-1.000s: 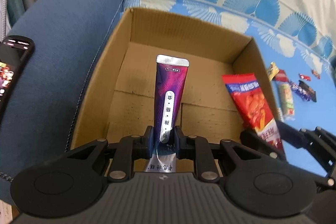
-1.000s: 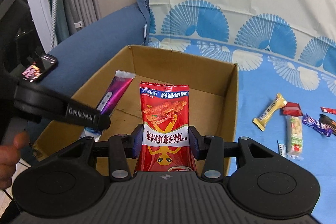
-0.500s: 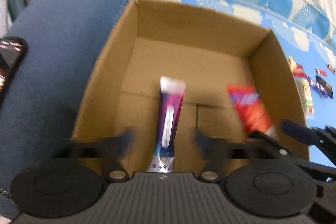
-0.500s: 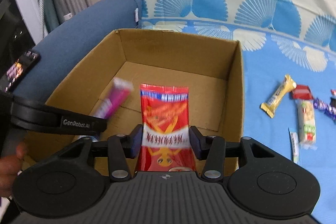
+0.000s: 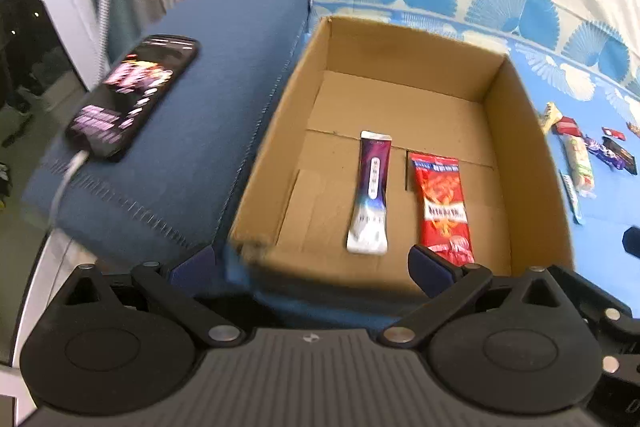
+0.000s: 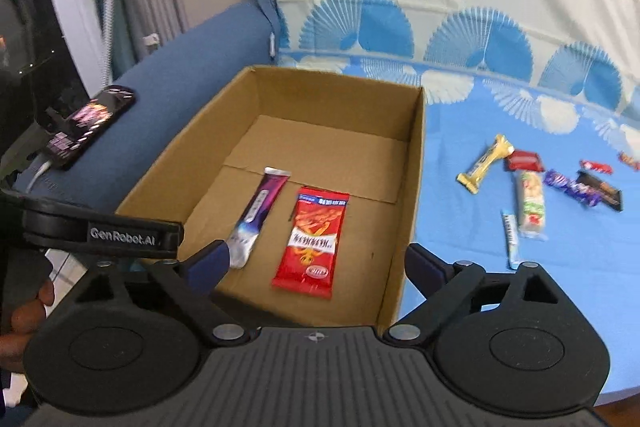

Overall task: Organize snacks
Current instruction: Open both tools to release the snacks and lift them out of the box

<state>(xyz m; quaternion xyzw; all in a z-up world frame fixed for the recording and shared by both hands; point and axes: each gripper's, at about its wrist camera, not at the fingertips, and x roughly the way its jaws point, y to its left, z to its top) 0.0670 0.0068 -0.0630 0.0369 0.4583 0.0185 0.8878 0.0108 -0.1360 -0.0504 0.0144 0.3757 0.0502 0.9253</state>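
Observation:
An open cardboard box [image 5: 280, 131] sits on a blue patterned cloth. On its floor a purple stick pack [image 5: 370, 195] and a red snack bag [image 5: 442, 203] lie flat side by side. My left gripper [image 5: 310, 271] hangs over the box's near edge, its jaws opening wide with nothing between them. In the right wrist view the same box [image 6: 416, 187], purple pack [image 6: 258, 215] and red bag [image 6: 314, 239] show. My right gripper [image 6: 316, 263] is above the near wall, jaws also opening, and holds nothing.
Several loose wrapped snacks lie on the cloth right of the box, among them a yellow bar [image 6: 486, 163] and a pale green-labelled bar [image 6: 530, 203]. A lit phone [image 5: 132, 95] on a cable rests on the blue sofa arm to the left. A hand [image 6: 28, 307] shows at lower left.
Both grippers let go: the purple pack and the red bag dropped flat onto the box floor. Both grippers opened wide and pulled back and up from the box.

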